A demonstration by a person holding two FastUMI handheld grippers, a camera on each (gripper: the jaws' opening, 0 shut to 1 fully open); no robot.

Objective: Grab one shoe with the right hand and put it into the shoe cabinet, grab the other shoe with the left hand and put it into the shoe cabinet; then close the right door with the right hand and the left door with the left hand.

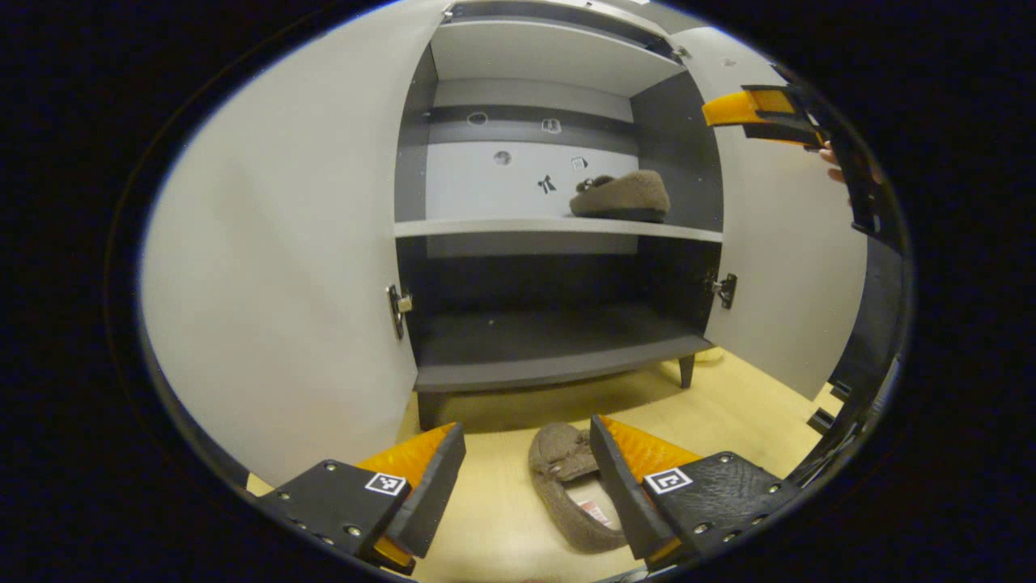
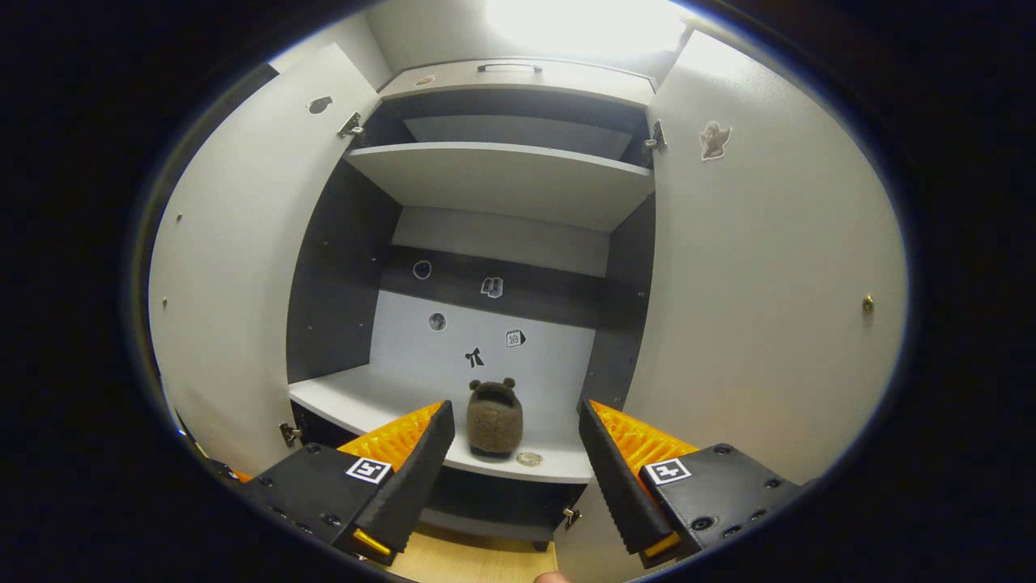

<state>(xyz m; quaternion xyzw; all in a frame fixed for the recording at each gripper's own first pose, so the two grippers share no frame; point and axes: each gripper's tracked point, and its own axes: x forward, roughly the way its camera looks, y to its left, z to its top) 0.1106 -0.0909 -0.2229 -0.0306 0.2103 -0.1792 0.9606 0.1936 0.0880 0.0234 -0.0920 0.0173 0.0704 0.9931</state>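
Note:
A brown fuzzy shoe [image 1: 622, 197] rests on the middle shelf [image 1: 486, 227] of the open shoe cabinet, toward its right side. In the right gripper view that same shoe [image 2: 494, 419] stands on the shelf [image 2: 364, 401] with its heel toward me. My right gripper [image 2: 513, 461] is open just in front of it, holding nothing. The second brown shoe [image 1: 571, 494] lies on the wooden floor in front of the cabinet. My left gripper [image 1: 528, 478] hangs open over it, its right finger covering part of the shoe. The right gripper [image 1: 765, 113] appears at the upper right of the left gripper view.
Both cabinet doors stand wide open: the left door [image 1: 283, 267] and the right door [image 1: 793, 267]. The dark bottom shelf [image 1: 550, 340] holds nothing. An upper shelf [image 2: 502, 174] sits above. The wooden floor [image 1: 728, 397] lies in front of the cabinet's short legs.

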